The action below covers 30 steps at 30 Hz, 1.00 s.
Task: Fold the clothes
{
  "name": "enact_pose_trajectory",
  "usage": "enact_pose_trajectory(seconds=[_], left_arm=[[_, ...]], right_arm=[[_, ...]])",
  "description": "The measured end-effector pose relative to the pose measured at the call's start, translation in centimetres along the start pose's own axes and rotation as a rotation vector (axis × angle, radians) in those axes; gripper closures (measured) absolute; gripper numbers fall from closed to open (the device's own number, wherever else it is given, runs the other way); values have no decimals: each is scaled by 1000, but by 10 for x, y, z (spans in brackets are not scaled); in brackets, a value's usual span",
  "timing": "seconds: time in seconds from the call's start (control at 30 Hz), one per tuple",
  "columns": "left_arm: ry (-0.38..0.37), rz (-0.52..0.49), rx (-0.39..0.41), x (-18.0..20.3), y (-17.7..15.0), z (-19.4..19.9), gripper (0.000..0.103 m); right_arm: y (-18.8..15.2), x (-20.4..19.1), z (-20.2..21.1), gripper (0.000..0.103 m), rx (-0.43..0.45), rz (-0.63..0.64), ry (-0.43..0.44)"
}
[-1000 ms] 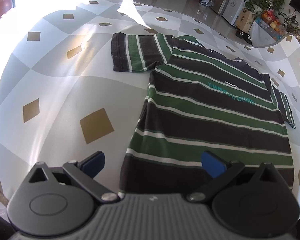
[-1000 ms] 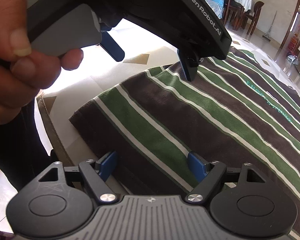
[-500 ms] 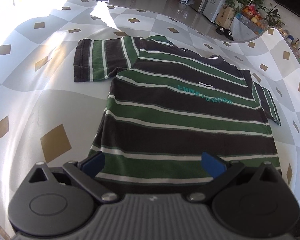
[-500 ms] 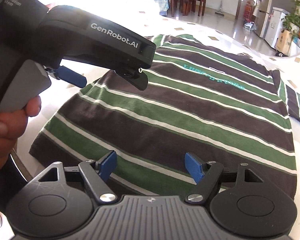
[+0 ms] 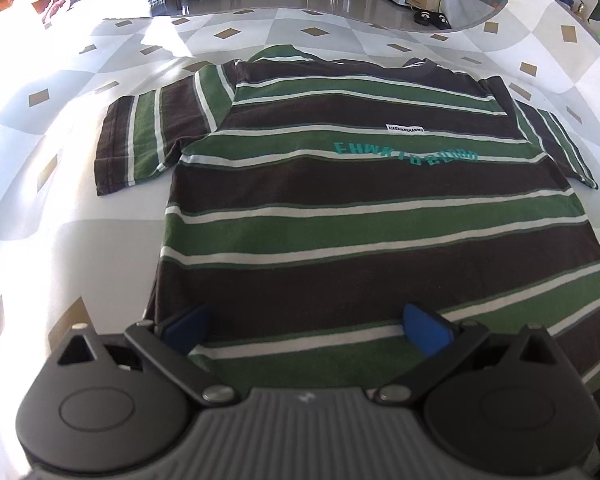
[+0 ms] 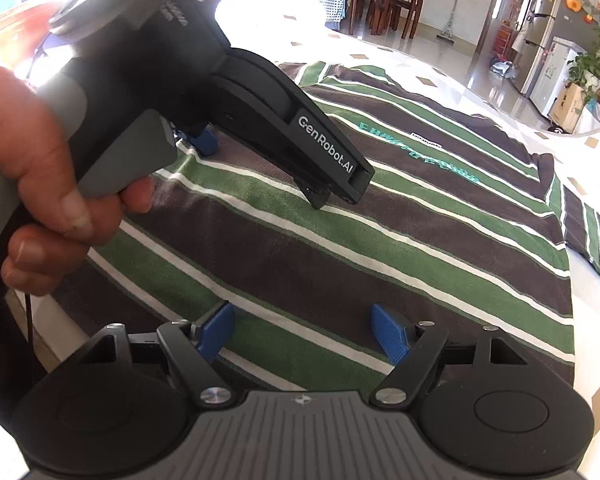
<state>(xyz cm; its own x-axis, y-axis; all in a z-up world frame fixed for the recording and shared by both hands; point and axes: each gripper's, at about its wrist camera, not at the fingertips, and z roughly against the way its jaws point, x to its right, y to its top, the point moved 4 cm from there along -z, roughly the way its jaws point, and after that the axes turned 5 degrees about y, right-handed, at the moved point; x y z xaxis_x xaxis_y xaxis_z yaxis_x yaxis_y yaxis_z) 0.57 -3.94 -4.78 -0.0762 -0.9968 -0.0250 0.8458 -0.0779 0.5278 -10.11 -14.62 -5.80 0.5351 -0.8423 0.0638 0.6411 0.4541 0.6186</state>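
Observation:
A T-shirt (image 5: 360, 208) with brown, green and white stripes lies flat, front up, on the table, with both short sleeves spread out. My left gripper (image 5: 304, 330) hovers open over the hem near the shirt's lower left corner, nothing between its blue pads. In the right wrist view the shirt (image 6: 380, 248) fills the middle. My right gripper (image 6: 302, 334) hangs over the hem, its jaws opening, with only flat cloth below them and no fold pinched. A hand (image 6: 40, 168) holds the left gripper low over the shirt's left side.
A white and grey checked tablecloth (image 5: 60, 240) with tan diamonds covers the table around the shirt. Bright sun glares on its far left. Beyond the table are chairs (image 6: 380, 4), a fridge (image 6: 548, 28) and potted plants (image 6: 592, 68).
The left gripper has swung right and lower, from beside the shirt's left edge to over its hem. In the right view the shirt has turned and the left gripper has come closer.

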Motion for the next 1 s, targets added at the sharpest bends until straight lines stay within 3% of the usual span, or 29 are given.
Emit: enact_pose_trajectory(seconds=[0.63, 0.83, 1.0], left_arm=[[49, 50, 18, -15, 9, -10, 0], [60, 62, 18, -16, 8, -7, 0], [35, 53, 24, -13, 6, 2, 0]], right_arm=[[-31, 0, 12, 23, -112, 7, 4], [-21, 18, 25, 31, -59, -79, 14], [-6, 53, 36, 31, 11, -195, -56]])
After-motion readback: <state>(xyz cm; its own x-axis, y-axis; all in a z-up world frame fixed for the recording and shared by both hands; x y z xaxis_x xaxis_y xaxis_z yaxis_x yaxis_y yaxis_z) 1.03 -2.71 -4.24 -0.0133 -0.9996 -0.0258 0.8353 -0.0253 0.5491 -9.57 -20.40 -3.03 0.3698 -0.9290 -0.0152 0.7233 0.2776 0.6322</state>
